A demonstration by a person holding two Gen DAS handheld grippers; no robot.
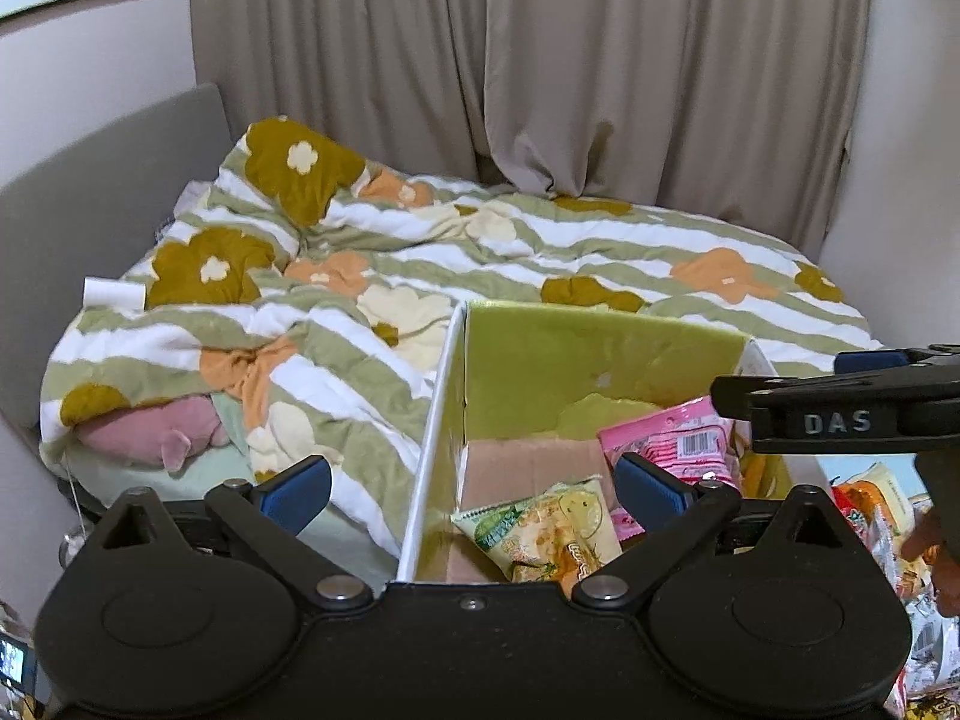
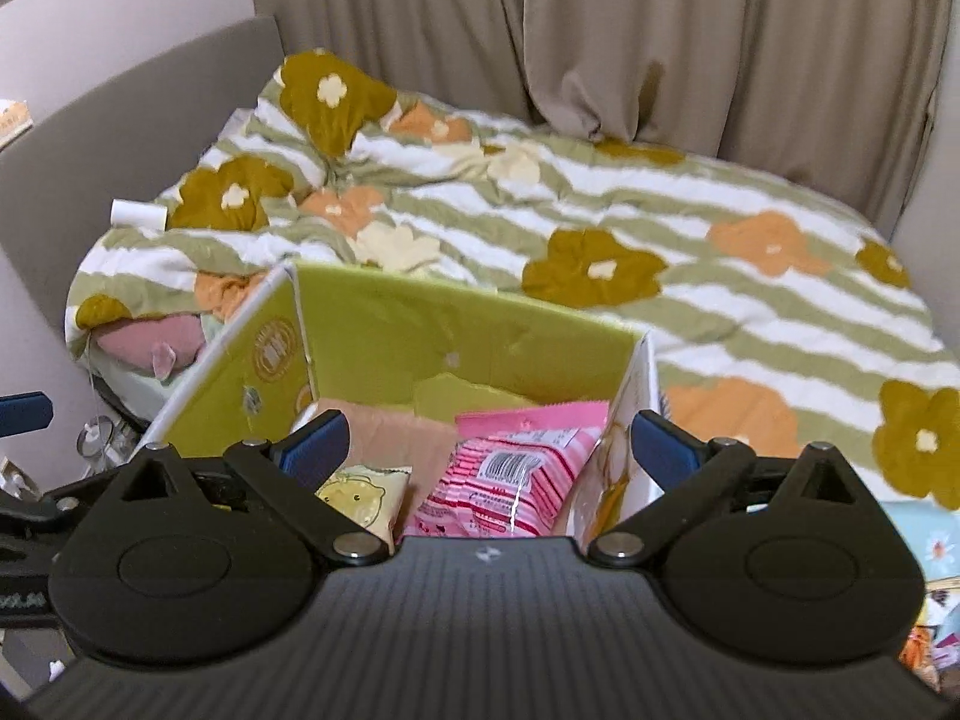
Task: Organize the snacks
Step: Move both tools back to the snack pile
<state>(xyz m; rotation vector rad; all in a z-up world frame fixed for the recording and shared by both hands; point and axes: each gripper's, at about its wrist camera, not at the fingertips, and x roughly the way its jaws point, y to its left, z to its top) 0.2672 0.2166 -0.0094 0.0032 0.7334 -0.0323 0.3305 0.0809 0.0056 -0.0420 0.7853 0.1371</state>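
Observation:
An open cardboard box with green inner walls (image 1: 540,360) (image 2: 420,324) stands at the foot of the bed. Inside lie a pink snack bag (image 1: 678,444) (image 2: 510,474) and a yellow-green lemon snack bag (image 1: 540,534) (image 2: 366,492). My left gripper (image 1: 474,495) is open and empty, above the box's near left part. My right gripper (image 2: 489,447) is open and empty, above the box over the pink bag; it also shows in the left wrist view (image 1: 840,402) at the right. More snack packs (image 1: 900,540) lie in a pile right of the box.
A bed with a flowered striped quilt (image 1: 420,276) (image 2: 720,240) lies behind the box. A pink plush (image 1: 150,432) lies at the bed's left edge. Beige curtains (image 1: 540,60) hang behind. A grey headboard (image 1: 90,192) is at the left.

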